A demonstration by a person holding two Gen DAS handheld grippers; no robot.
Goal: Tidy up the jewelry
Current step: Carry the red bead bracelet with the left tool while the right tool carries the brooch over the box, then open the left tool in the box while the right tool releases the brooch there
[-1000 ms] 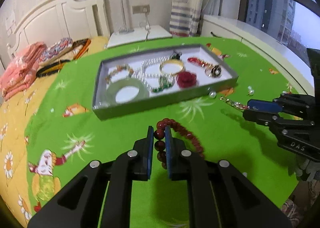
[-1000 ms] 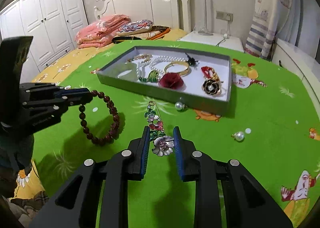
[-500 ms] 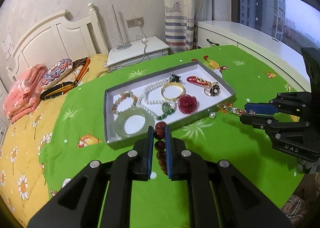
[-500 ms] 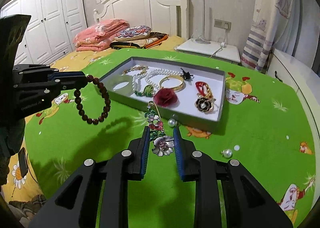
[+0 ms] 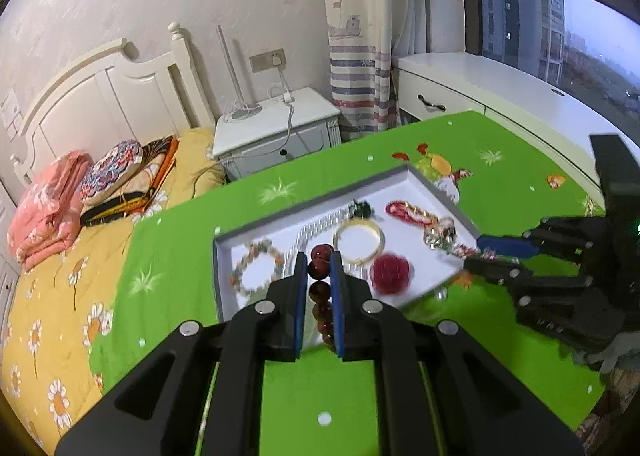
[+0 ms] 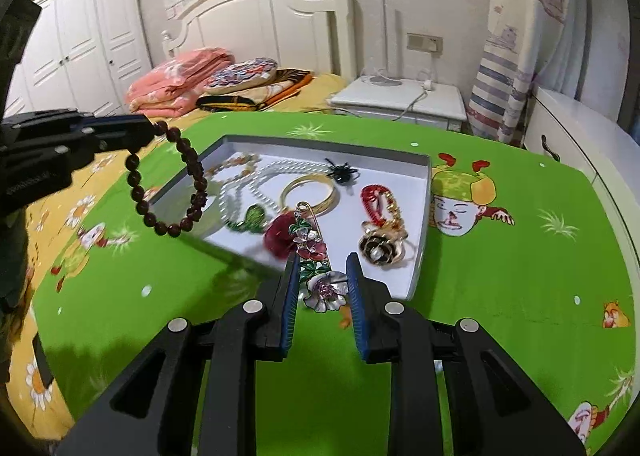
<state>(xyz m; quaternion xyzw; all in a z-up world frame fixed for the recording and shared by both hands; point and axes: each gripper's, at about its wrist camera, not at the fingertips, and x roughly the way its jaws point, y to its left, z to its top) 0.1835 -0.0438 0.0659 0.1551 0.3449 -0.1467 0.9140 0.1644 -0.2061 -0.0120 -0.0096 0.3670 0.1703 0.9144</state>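
Dark red bead bracelet (image 6: 168,184) hangs pinched in the left gripper (image 5: 319,256) above the grey tray's (image 6: 425,224) left edge, while the right gripper (image 6: 322,268) clamps a flowered brooch pin (image 6: 316,256) over the tray's near side.

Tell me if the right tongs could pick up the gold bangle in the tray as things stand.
Probably not yet: the right tongs are shut on the flower brooch. The gold bangle itself lies uncovered in the open tray, so access looks free once the brooch is released.
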